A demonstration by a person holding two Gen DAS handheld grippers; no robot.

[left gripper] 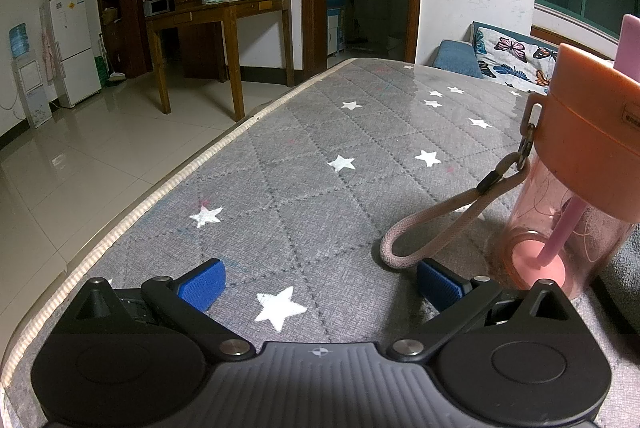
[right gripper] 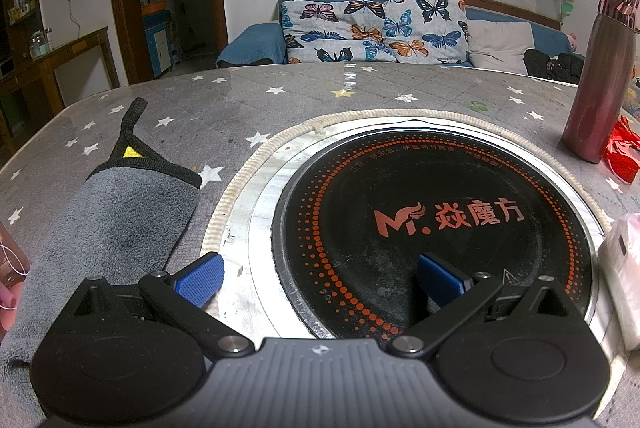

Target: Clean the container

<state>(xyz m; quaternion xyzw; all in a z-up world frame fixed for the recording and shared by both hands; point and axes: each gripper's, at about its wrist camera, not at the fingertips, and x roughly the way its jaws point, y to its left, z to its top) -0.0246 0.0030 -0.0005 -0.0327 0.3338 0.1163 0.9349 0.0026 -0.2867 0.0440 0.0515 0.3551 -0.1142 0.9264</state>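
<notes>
Both tongs idle, nothing gripped. Left tongs [left gripper: 320, 286] spread wide, low over the counter [left gripper: 280, 168]. Right tongs [right gripper: 320, 282] likewise spread wide, low over the inset hob [right gripper: 440, 220]. The container is the pink bottle [left gripper: 560, 212]: upright, just right of the left tongs' right pad [left gripper: 438, 282], orange lid [left gripper: 588, 144] on, straw [left gripper: 560, 232] inside. Its strap [left gripper: 432, 224] loops down onto the counter directly ahead of that pad. Grey cloth [right gripper: 132, 220] lies flat, ahead-left of the right tongs, between them and the bottle's edge at frame left. Second, maroon flask [right gripper: 596, 84] stands well off to the far right; not judged the target. Judgement: cleaning not started; cloth still to be picked up, bottle still to be steadied. Risks: bottle tall and narrow, so a sideways nudge from a pad during approach could tip it; closing on the strap instead of the body would drag or topple it; smooth wall may slip or spin under wiping unless clamped squarely; cloth, being thick, may bunch and escape a shallow pinch.
</notes>
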